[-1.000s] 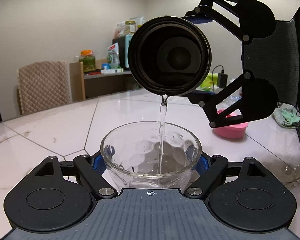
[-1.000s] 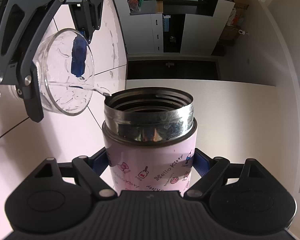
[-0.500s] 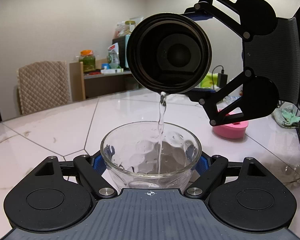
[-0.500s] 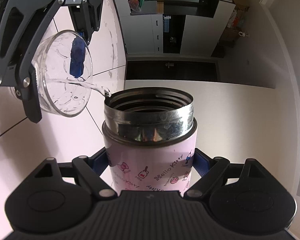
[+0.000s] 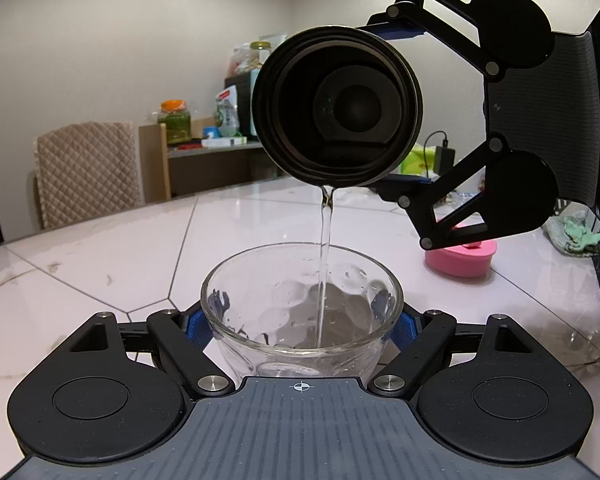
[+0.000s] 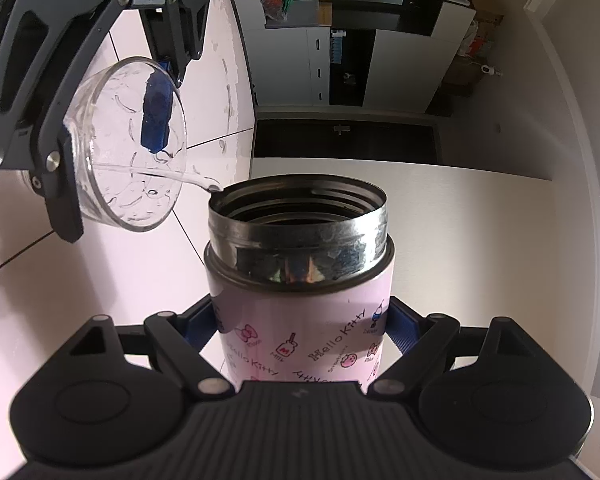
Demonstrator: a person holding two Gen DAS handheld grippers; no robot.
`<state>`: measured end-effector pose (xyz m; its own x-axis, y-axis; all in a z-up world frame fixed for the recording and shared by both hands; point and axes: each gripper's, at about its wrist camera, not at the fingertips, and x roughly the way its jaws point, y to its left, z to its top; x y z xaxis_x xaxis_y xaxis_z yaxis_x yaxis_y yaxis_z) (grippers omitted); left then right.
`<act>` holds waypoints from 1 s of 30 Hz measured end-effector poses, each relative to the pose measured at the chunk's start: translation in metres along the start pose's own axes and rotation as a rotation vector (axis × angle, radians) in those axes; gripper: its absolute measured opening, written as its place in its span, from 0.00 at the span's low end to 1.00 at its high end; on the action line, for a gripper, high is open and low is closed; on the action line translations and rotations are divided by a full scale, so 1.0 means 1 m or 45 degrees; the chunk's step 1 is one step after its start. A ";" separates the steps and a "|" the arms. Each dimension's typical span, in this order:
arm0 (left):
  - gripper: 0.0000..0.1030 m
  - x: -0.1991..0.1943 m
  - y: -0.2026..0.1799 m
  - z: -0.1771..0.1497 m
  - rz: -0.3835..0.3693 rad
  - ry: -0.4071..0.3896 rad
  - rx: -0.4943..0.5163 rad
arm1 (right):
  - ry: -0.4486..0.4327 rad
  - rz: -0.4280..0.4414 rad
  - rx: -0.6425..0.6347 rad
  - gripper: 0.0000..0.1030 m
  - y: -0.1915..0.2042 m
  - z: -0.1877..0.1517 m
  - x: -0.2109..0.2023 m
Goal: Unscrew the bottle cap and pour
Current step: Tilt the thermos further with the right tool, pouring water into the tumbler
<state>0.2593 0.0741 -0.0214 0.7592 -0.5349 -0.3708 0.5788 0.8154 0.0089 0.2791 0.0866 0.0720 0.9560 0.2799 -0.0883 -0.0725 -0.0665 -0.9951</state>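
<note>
My left gripper is shut on a clear glass bowl that stands on the white table. My right gripper is shut on a pink Hello Kitty bottle with a steel open mouth, tipped on its side above the bowl. In the left wrist view the bottle mouth faces me, and a thin stream of water falls from its lip into the bowl. The bowl also shows in the right wrist view. The pink cap lies on the table to the right.
A padded chair stands at the table's far left edge. A shelf with jars and packets is behind it. A green cloth lies at the far right. Cabinets show in the right wrist view.
The bottle has risen slightly and tipped a little more. Water keeps streaming into the bowl. The left gripper and bowl have not moved.
</note>
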 end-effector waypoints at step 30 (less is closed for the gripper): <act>0.85 0.006 0.003 0.002 0.000 0.001 0.000 | -0.018 -0.029 -0.069 0.84 -0.119 0.108 0.156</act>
<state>0.2662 0.0727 -0.0220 0.7589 -0.5350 -0.3712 0.5791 0.8152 0.0088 0.4056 0.2418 0.1722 0.9531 0.2952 -0.0668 -0.0350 -0.1119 -0.9931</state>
